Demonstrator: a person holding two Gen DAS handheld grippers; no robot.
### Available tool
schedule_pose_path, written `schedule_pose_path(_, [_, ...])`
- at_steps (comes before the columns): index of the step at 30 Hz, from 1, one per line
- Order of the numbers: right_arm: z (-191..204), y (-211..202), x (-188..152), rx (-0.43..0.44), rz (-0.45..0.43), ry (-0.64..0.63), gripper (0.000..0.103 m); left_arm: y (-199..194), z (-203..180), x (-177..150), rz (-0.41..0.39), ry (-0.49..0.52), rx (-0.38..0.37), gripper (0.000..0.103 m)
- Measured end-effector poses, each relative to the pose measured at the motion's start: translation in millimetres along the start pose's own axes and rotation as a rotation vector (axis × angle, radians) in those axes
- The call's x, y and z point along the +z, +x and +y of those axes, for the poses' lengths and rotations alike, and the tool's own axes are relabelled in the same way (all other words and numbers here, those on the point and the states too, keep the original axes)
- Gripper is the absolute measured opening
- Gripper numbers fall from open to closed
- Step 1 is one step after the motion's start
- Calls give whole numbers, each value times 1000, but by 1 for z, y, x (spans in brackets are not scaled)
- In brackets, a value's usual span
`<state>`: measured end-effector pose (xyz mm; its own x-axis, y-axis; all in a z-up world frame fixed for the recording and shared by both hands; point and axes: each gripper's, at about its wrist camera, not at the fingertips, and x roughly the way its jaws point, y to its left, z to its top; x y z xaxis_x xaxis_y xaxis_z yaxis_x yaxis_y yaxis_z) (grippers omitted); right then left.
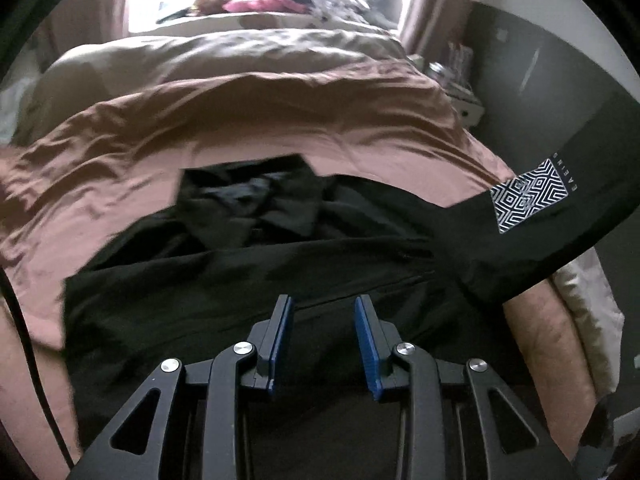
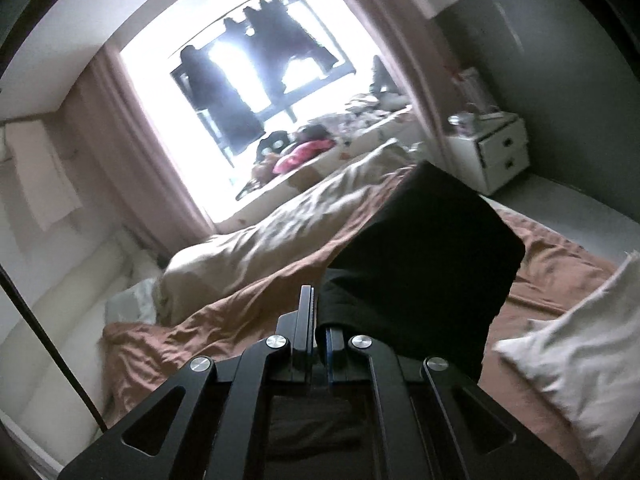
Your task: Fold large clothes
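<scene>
Left tongs: your left tongs are spread, blue pads apart with nothing between them, poised over the lower part of the garment.
Right tongs: your right tongs are pressed together on a fold of black cloth, pinching it between the pads and holding it up off the bed.
Garment: the black shirt lies on the bed in the left wrist view, collar toward the far end, body spread toward you and rumpled around the neck.
Lifted part: in the right wrist view the black shirt rises from the tongs as a dark slab, clear of the bedding behind it.
Your arm: a black sleeve with a white diamond-pattern patch crosses the right side of the left wrist view, bare forearm below it, lying over the shirt's right edge.
Bed: a brown sheet covers the near half; a pale duvet is bunched beyond it.
Surroundings: a white pillow sits at the right edge of the bed, a white nightstand stands by the grey wall, and dark clothes hang in the bright window.
</scene>
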<state>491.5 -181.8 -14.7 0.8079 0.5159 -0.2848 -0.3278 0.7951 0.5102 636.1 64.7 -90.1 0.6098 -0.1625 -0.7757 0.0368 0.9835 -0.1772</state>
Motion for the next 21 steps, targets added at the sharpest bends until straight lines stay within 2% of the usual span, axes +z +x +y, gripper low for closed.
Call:
schedule_pose_path(7, [41,48,-5,53,79,-37,1,-62,78,-24,-32,-55,71,34])
schedule_pose_path(12, [60,82,-15,80,136,-61,1,-92,129,-42,-32,-99,123,34])
schedule_pose_path(21, [88,177,-56,90,301,-104,1,-142,199,-76,-43,-165,190,34])
